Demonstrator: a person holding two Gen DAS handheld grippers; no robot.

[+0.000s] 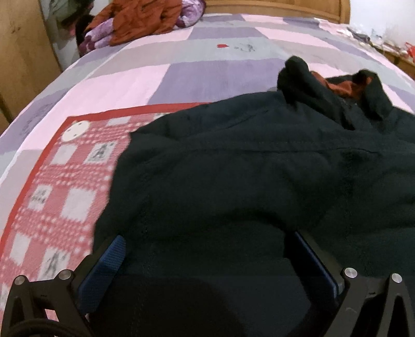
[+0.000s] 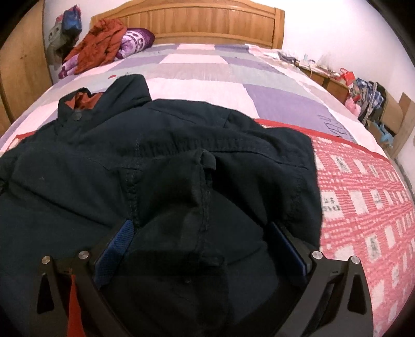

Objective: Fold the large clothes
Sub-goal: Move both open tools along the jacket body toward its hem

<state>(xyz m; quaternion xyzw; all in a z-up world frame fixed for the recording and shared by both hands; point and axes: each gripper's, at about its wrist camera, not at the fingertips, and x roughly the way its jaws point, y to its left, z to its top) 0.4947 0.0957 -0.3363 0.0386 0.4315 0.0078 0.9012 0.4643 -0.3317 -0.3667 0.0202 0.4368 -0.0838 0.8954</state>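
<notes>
A large dark navy jacket (image 1: 259, 168) with a rust-orange lining at the collar (image 1: 342, 86) lies on the bed. In the right wrist view the jacket (image 2: 77, 181) fills the middle, collar (image 2: 85, 99) at far left. My left gripper (image 1: 207, 238) is open, its blue-padded fingers (image 1: 109, 261) spread wide with jacket cloth lying between them. My right gripper (image 2: 202, 228) is open too, fingers (image 2: 116, 246) apart, with a bunched fold of the jacket (image 2: 197, 197) between them. Neither jaw is seen closed on the cloth.
The bed has a pink, purple and grey patchwork cover (image 2: 207, 72) and a red checked blanket (image 1: 64, 181), (image 2: 363, 194). An orange garment (image 2: 101, 44) and purple pillow (image 2: 135, 41) lie by the wooden headboard (image 2: 202, 23). A cluttered side table (image 2: 337, 77) stands at right.
</notes>
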